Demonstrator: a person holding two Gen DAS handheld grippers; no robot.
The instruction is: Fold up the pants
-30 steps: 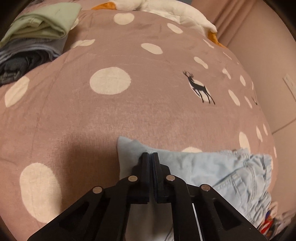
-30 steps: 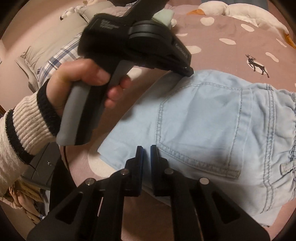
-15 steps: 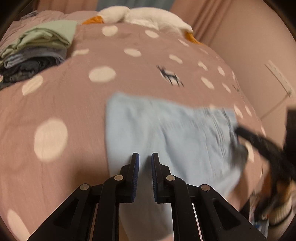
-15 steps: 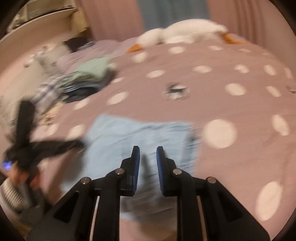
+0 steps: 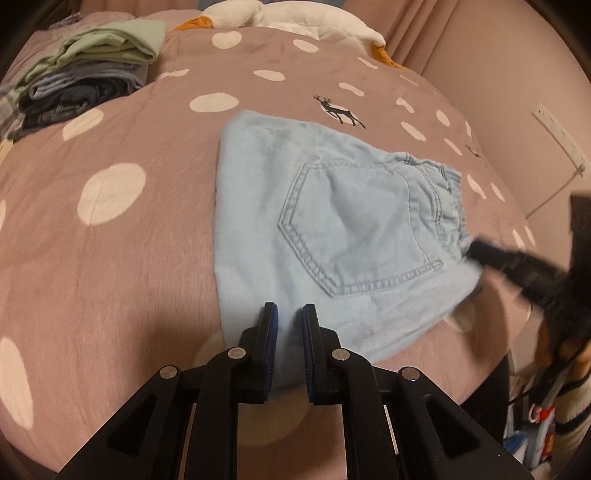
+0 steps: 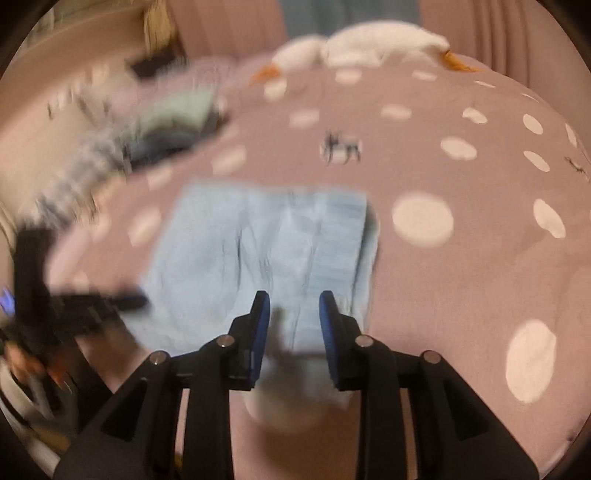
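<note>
A home bedroom: a bed (image 5: 110,258) under a pink polka-dot cover, a stack of folded clothes (image 5: 85,85) at its far left corner, white plush goose (image 5: 295,18) along its head, curtains behind.

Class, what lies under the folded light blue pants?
The light blue pants lie flat on the dotted pink bedspread, which shows all around them. Anything else beneath is covered.

left wrist: bed viewed from near edge, angled down, close | right wrist: same direction, blurred | shared: folded pants (image 5: 325,229) (image 6: 266,254), dotted quilt (image 5: 110,240) (image 6: 461,277)
</note>
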